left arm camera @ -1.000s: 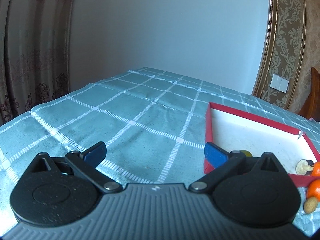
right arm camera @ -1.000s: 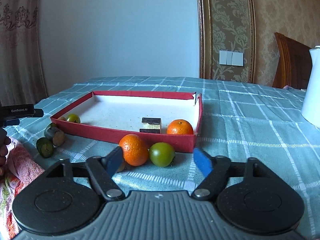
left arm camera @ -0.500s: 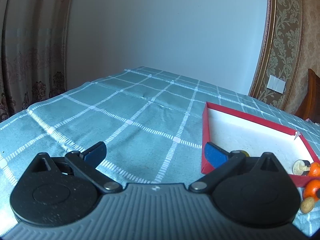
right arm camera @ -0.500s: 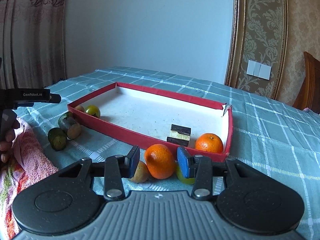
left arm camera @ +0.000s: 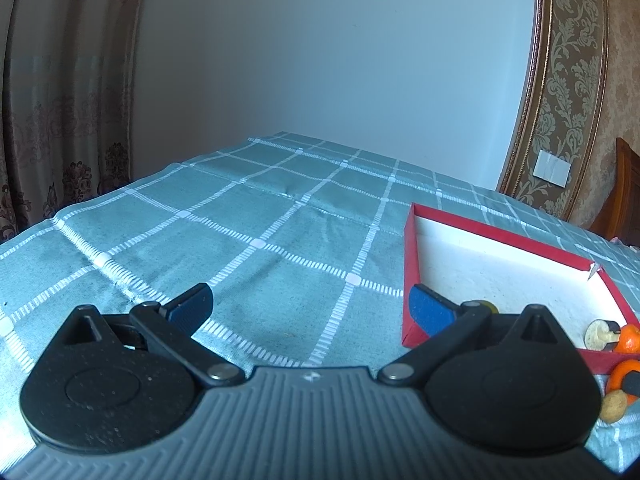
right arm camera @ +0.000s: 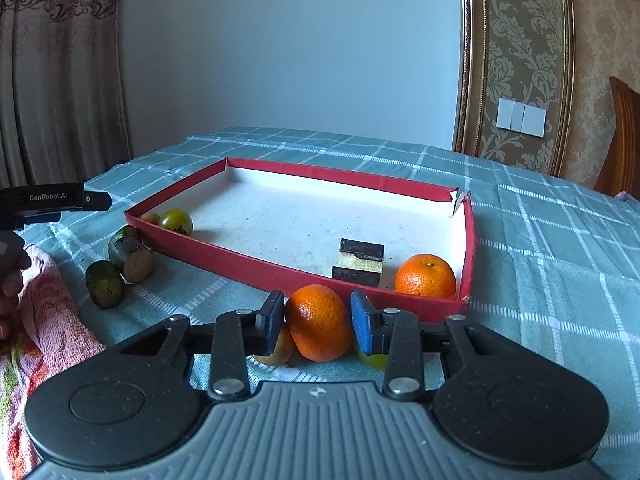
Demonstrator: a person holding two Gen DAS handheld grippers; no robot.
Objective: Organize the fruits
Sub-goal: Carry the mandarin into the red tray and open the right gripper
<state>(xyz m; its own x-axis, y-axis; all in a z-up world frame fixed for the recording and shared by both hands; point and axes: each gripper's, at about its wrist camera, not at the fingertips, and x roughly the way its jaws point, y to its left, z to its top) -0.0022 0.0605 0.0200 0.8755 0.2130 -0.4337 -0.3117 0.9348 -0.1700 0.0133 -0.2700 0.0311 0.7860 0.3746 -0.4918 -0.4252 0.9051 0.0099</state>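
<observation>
1. Right tongs [right arm camera: 316,322] bracket a mandarin orange [right arm camera: 319,322] that sits on the surface [right arm camera: 540,264], just outside the near wall of the red tray [right arm camera: 256,270]. The pads lie at either side of the fruit; the left one looks to be touching, the right one is at the skin or a sliver off. Judged clamped, or all but.
2. The fruit is round, so no long axis to line up with. The tray lies straight ahead of the tongs, just past the near wall. Judgement: the coming move is up, forward over the wall, then down.
3. Left tongs [left arm camera: 310,308] are spread wide with nothing between them, over bare cloth to the left of the tray corner. The right hand is plainly the nearer one to this fruit.
4. Tray contents: a second mandarin [right arm camera: 425,276] in the near right corner, a dark-and-cream layered block [right arm camera: 359,262] beside it, a green tomato [right arm camera: 176,221] and a small brownish fruit [right arm camera: 150,218] at the left end. The middle floor is open.
5. Outside the tray: two dark green stubby pieces [right arm camera: 118,268] on the cloth at the left; a yellowish fruit [right arm camera: 280,350] and a green-yellow one [right arm camera: 372,358] half hidden behind the right tongs.
6. Risk, as a guess: lifting may nudge those two close neighbours.
</observation>
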